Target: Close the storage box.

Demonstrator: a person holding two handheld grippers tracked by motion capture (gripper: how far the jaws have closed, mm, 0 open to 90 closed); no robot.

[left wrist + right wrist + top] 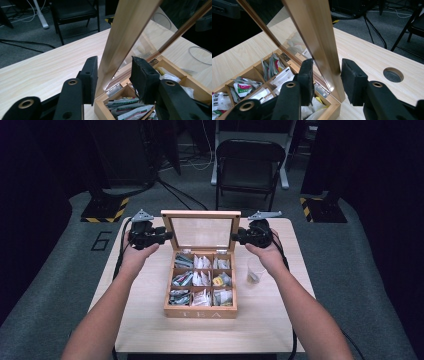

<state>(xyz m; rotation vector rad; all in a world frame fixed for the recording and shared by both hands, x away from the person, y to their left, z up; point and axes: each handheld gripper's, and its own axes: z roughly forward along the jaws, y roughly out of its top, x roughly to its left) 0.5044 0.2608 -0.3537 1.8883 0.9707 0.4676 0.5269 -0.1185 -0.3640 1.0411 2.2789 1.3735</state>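
My left claw (113,75) straddles the left edge of the upright glass-paned wooden lid (201,231) of the open wooden tea box (201,312); one pad touches the frame, the other stands off, so it's no firm grip. My right claw (326,80) brackets the right edge, both pads apart from the wood. The box sits mid-counter (145,315), packed with tea sachets (199,279). If I pull unevenly, the lid could twist on its hinges or slip and slam; the clear plastic cup (255,272) to the right might get knocked
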